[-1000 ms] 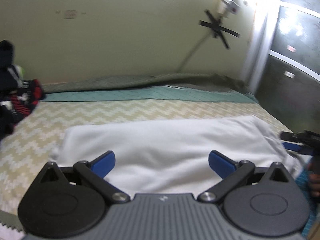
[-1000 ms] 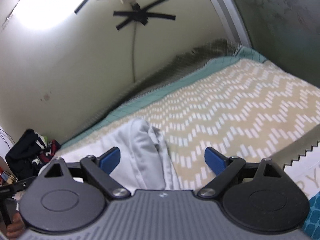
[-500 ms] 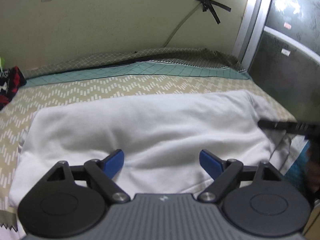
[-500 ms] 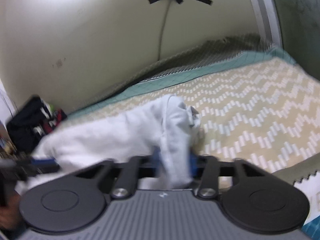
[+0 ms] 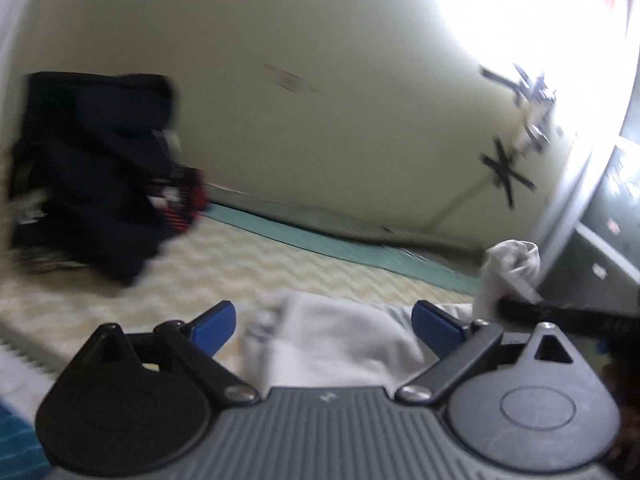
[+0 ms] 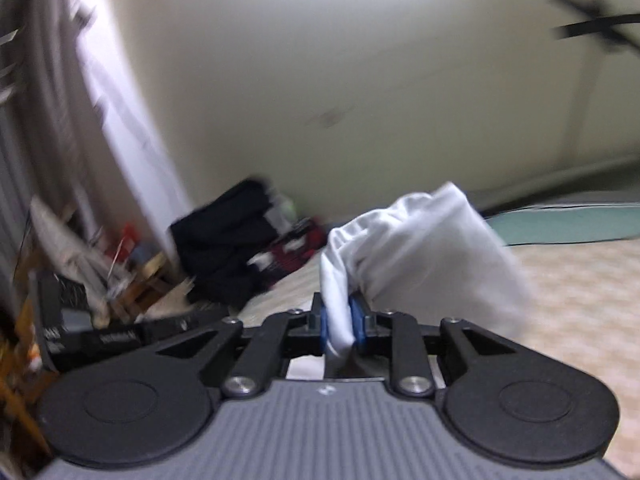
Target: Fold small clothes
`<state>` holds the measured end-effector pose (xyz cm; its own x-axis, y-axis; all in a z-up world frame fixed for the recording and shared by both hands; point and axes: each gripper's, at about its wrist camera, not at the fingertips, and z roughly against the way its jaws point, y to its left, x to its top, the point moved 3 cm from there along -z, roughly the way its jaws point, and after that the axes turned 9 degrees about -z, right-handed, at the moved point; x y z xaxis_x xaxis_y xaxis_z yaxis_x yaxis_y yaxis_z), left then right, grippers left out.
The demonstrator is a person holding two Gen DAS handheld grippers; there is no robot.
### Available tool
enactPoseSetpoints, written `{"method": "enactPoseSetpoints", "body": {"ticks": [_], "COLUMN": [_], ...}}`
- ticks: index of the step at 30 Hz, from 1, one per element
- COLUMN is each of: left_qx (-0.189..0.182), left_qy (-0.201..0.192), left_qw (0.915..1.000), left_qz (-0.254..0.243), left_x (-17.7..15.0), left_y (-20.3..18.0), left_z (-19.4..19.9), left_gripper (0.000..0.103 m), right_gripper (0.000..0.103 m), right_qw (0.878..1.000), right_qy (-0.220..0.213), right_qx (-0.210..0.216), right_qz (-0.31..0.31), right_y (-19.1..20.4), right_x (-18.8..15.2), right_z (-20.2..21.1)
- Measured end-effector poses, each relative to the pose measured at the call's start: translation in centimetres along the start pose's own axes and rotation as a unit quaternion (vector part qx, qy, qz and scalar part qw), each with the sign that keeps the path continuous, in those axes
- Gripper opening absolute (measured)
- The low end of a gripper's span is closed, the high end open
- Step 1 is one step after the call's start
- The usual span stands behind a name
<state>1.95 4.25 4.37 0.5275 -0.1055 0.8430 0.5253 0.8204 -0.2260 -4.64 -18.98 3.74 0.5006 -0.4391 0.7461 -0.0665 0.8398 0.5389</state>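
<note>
Your right tool (image 6: 341, 326) is clenched on one end of the white garment (image 6: 424, 248); the cloth passes between the blue pads (image 6: 357, 322) and rises in a bunched fold above and to the right of them; this end is lifted clear of the bed (image 6: 580, 280). Your left tool (image 5: 322, 326) is released, its jaws spread wide and holding nothing; the rest of the white garment (image 5: 332, 336) lies on the bed directly ahead of it, between the two fingers and slightly beyond them.

Note the governing relation: the garment's long axis runs across the left tool's line of sight, from the slack body in front of it to the raised end at the far right, where the right tool enters that view as a dark bar (image 5: 560, 312). The left tool is therefore the nearer one to the free end; judge the fold as just begun, with the right tool carrying its end over toward the left side. The pile of dark clothes (image 5: 92, 176) sits well apart at the wall; both views are motion-blurred, so fine creases cannot be read.
</note>
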Motion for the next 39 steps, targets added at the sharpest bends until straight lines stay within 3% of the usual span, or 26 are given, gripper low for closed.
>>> {"method": "enactPoseSetpoints", "body": {"ticks": [5, 6, 7, 8, 10, 13, 18, 20, 21, 23, 24, 25, 28, 30, 32, 35, 36, 37, 38, 39], "left_qx": [0.028, 0.027, 0.026, 0.023, 0.018, 0.001, -0.033, -0.025, -0.016, 0.007, 0.016, 0.024, 0.056, 0.051, 0.053, 0.056, 0.054, 0.05, 0.047, 0.046], "left_qy": [-0.003, -0.001, 0.001, 0.003, 0.003, 0.004, 0.014, 0.024, 0.032, 0.066, 0.087, 0.107, 0.131, 0.128, 0.131, 0.137, 0.135, 0.124, 0.108, 0.089], "left_qw": [0.9992, 0.999, 0.9989, 0.999, 0.9994, 0.9998, 0.9993, 0.9988, 0.9984, 0.9957, 0.9937, 0.9914, 0.9866, 0.9878, 0.9875, 0.9861, 0.9864, 0.9881, 0.9901, 0.9917], "left_qz": [0.028, 0.034, 0.039, 0.039, 0.031, 0.02, -0.013, -0.034, -0.044, -0.065, -0.069, -0.071, -0.078, -0.072, -0.069, -0.076, -0.077, -0.077, -0.077, -0.081], "left_x": [-1.2, -1.4, -1.5, -1.7, -1.7, -1.4, -1.5, -1.9, -2.2, -3.0, -3.6, -4.2, -6.1, -6.8, -7.4, -7.4, -6.9, -6.3, -5.6, -4.9], "left_y": [2.6, 2.9, 3.0, 3.0, 2.6, 1.4, -1.7, -3.0, -3.3, -3.8, -3.8, -3.8, -3.1, -2.7, -2.5, -2.8, -2.8, -3.0, -3.1, -3.1], "left_z": [2.0, 2.0, 2.0, 2.0, 1.9, 1.0, -0.7, -1.3, -1.5, -2.3, -2.7, -3.1, -2.9, -1.7, -0.9, -0.3, -0.1, 0.1, 0.6, 1.1], "left_gripper": [0.101, 0.101, 0.101, 0.102, 0.103, 0.103, 0.103, 0.1, 0.092, 0.067, 0.046, 0.035, 0.027, 0.027, 0.027, 0.033, 0.048, 0.071, 0.083, 0.1], "right_gripper": [0.02, 0.023, 0.036, 0.041, 0.055, 0.054, 0.055, 0.045, 0.043, 0.042, 0.042, 0.042, 0.04, 0.023, 0.024, 0.027, 0.032, 0.045, 0.057, 0.059], "right_qw": [0.995, 0.992, 0.988, 0.985, 0.986, 0.988, 0.997, 0.998, 0.998, 0.998, 0.997, 0.996, 0.993, 0.992, 0.992, 0.994, 0.995, 0.997, 0.998, 0.999], "right_qy": [0.09, 0.112, 0.142, 0.164, 0.152, 0.112, 0.033, 0.032, 0.039, 0.055, 0.065, 0.077, 0.115, 0.107, 0.098, 0.089, 0.083, 0.076, 0.066, 0.047], "right_qx": [0.032, 0.029, 0.025, 0.03, 0.066, 0.105, 0.059, 0.04, 0.035, 0.029, 0.022, 0.012, -0.018, -0.04, -0.046, -0.034, -0.027, -0.01, 0.009, 0.022], "right_qz": [0.04, 0.046, 0.05, 0.048, 0.032, 0.032, 0.032, 0.025, 0.022, 0.022, 0.026, 0.032, 0.036, 0.061, 0.059, 0.057, 0.05, 0.032, 0.014, -0.002], "right_y": [3.9, 4.2, 4.2, 4.2, 4.0, 3.2, 0.6, -0.3, -0.7, -1.0, -1.1, -1.1, -2.4, -3.1, -3.8, -4.1, -4.2, -4.3, -4.5, -4.8], "right_x": [-2.7, -3.5, -4.6, -5.3, -5.2, -3.3, 0.2, 0.8, 0.9, 0.9, 0.9, 0.8, -0.1, -0.9, -0.7, -0.7, -0.5, -0.1, 0.3, 0.6], "right_z": [-9.6, -11.4, -13.1, -14.0, -12.9, -8.9, -4.5, -4.8, -5.6, -7.3, -8.6, -10.2, -14.4, -15.6, -15.4, -14.7, -14.1, -13.1, -12.2, -10.7]}}
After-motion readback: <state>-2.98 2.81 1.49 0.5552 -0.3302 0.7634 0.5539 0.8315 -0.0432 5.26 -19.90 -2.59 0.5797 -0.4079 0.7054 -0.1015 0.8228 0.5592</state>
